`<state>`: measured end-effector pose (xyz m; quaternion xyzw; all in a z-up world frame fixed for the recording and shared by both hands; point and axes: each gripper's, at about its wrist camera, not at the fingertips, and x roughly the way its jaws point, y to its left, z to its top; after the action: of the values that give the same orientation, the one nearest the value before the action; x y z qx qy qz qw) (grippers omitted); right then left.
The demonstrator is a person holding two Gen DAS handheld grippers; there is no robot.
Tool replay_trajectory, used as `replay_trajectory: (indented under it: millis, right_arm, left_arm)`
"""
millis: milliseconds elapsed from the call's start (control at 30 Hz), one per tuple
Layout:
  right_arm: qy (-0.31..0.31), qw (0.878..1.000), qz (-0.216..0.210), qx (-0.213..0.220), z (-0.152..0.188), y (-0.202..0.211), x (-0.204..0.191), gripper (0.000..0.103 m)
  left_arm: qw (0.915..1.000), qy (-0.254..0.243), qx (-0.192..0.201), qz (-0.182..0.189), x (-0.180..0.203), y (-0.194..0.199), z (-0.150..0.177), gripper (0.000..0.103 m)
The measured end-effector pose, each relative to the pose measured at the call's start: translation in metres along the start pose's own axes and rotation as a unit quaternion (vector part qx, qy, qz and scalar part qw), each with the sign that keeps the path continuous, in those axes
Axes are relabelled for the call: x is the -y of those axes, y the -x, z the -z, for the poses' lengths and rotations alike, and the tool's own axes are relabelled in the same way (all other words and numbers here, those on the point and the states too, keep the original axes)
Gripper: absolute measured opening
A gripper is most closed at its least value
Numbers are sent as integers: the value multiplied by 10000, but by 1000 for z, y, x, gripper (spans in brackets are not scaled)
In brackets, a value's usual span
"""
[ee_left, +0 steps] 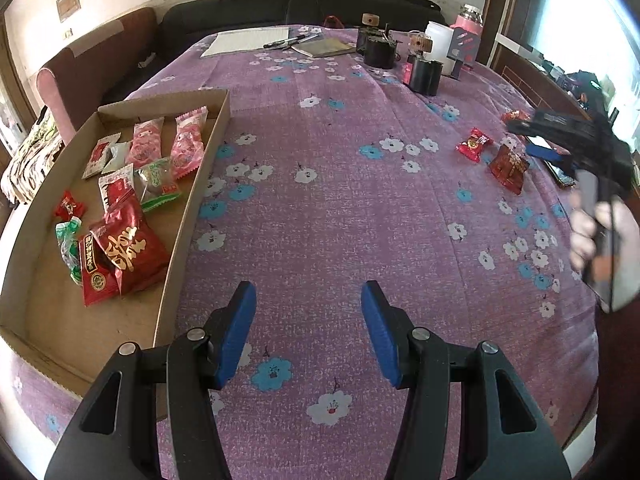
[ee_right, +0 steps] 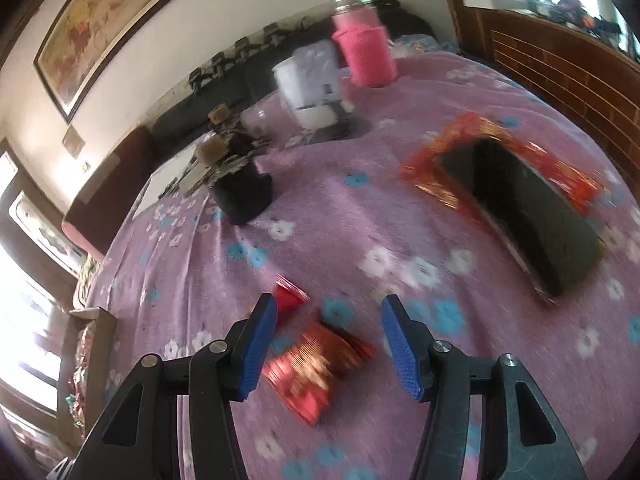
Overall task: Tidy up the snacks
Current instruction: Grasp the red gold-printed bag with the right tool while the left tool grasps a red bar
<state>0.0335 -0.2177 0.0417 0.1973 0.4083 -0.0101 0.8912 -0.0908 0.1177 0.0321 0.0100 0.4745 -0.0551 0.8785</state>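
Note:
A cardboard tray [ee_left: 188, 216] at the left holds several wrapped snacks, among them a big red packet [ee_left: 132, 250] and two pink packets [ee_left: 188, 144]. My left gripper [ee_left: 309, 334] is open and empty above the purple cloth beside the tray. Loose red snacks lie at the right: a small one [ee_left: 474, 144] and a larger packet [ee_left: 508, 168]. My right gripper [ee_right: 328, 344] is open, its blue fingers either side of the larger red packet [ee_right: 316, 368] and just above it. The small red snack [ee_right: 290, 298] lies beyond the left finger. The right gripper also shows in the left wrist view [ee_left: 548, 148].
A black phone on a red packet [ee_right: 520, 216] lies right of the right gripper. Black holders [ee_left: 424, 76], a white jar [ee_left: 438, 40], a pink bottle [ee_right: 364, 52], a notebook [ee_left: 324, 48] and paper [ee_left: 248, 40] stand at the far side. A sofa [ee_left: 100, 64] is behind the tray.

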Motion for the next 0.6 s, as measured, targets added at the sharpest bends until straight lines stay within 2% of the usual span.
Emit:
replay_trajectory:
  millis: [133,167,233,267,333,367,433,500,567,600]
  right_arm:
    - [464,9984,210,-236,-11,-30,-32,57]
    - [605,9972,232,-373,-13,-40,-39,52]
    - [863,9930,382,-713,-12,-57,-51,33]
    - [892,9924,382,-755,-9,-59,-55,34]
    - [865,9924,17,-874,0,-53,-61,28]
    - [869,9901,-282,-1063,10,-50,-67,25]
    - [994,9845,-598,-1313,27,-43,-77,25]
    - [1162,9742,-1127,-1571,45,-29,-87,27]
    - [1023,9733,-1465,-1439,47,-10,-82,27]
    - [826,9791,-1463,-1148,43,5,-71,32]
  left_arm:
    - [10000,73,-1,38,-4,4,2,53]
    - [9999,93,-2,52,-5,5,3,53]
    - [9999,127,8,61,-9,7,4,53]
    - [9999,152,25,64,-11,9,5,53]
    - [9997,202,53,84,-15,9,5,53]
    - [9996,238,60,108,-16,9,4,53]
    - [9993,311,65,209,-18,9,3,53]
    - [9988,341,33,354,-17,7,2,53]
    - [9982,353,-24,492,-16,5,2,53]
    - [9977,362,-61,570,-16,4,2,53]
